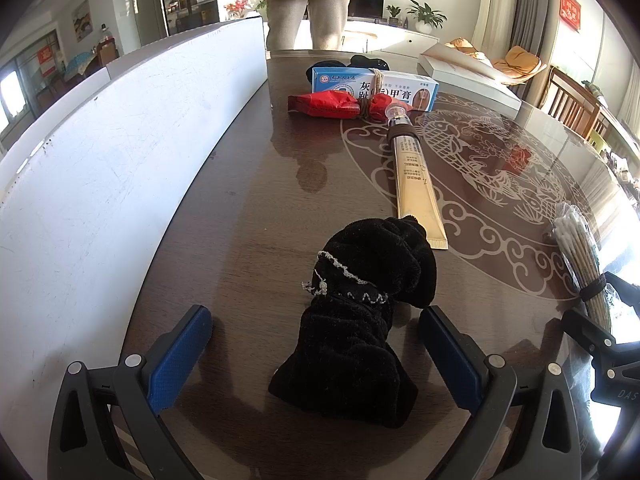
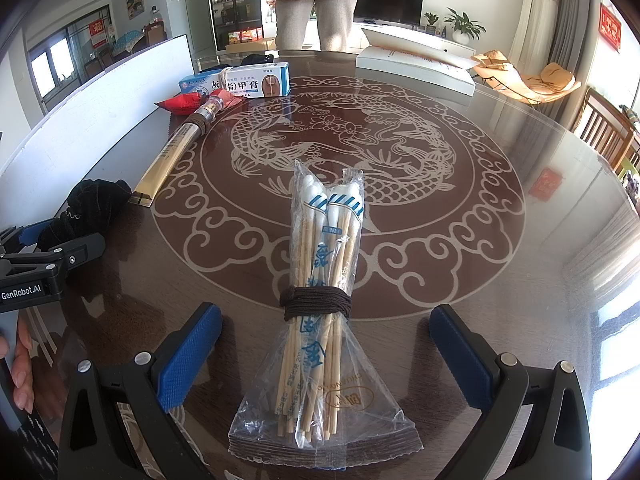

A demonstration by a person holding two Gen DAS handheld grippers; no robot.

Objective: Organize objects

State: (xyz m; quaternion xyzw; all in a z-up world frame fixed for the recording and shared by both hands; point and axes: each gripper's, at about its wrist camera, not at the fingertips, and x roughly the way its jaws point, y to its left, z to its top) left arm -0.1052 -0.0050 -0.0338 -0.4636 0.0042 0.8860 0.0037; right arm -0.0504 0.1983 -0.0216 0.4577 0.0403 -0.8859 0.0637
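Observation:
A black velvet pouch with a white trim lies on the brown table between the open fingers of my left gripper; it also shows in the right wrist view. A bag of cotton swabs tied with a brown band lies between the open fingers of my right gripper; it also shows at the right edge of the left wrist view. A gold tube, a red packet and a blue-white medicine box lie farther back.
A white board stands along the table's left side. A white flat box sits at the far right of the table. A person stands at the far edge. Wooden chairs stand to the right.

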